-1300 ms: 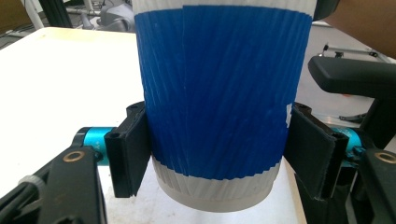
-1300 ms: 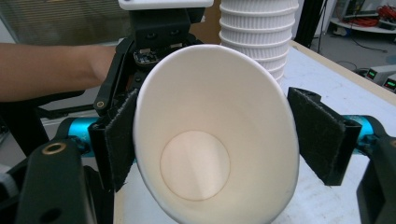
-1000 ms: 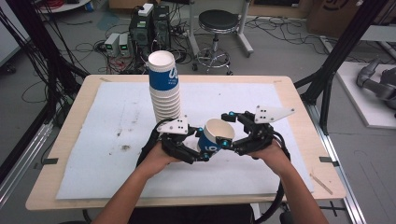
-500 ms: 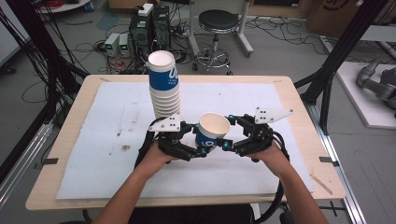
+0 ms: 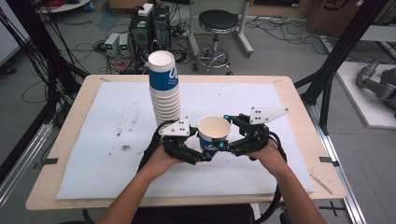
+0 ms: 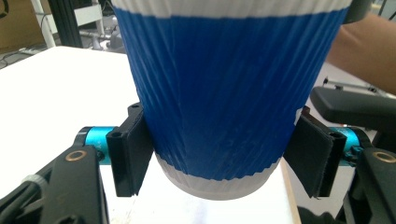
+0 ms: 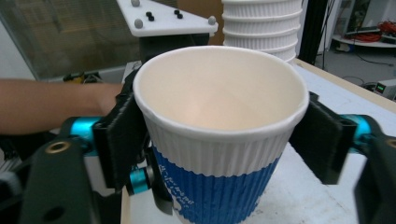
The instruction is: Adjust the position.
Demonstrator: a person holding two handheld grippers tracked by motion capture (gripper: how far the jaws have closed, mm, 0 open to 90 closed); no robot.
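Cup [image 5: 214, 133] now sits upright between both tongs near the middle of the bench's near edge; a second ago it lay tilted, mouth toward the right hand, so it has been swung to standing. That suggests it is ready either to be set down or carried to the stack of cups [image 5: 164, 88] standing just behind the left tongs. The left tongs [image 6: 219, 154] pinch the blue ribbed wall low down, pads touching both sides. The right tongs [image 7: 224, 140] flank the white band under the rim; the left pad touches, the right pad seems just apart, so I cannot tell whether they grip. The cup is empty inside. The top cup of the stack also looks empty.
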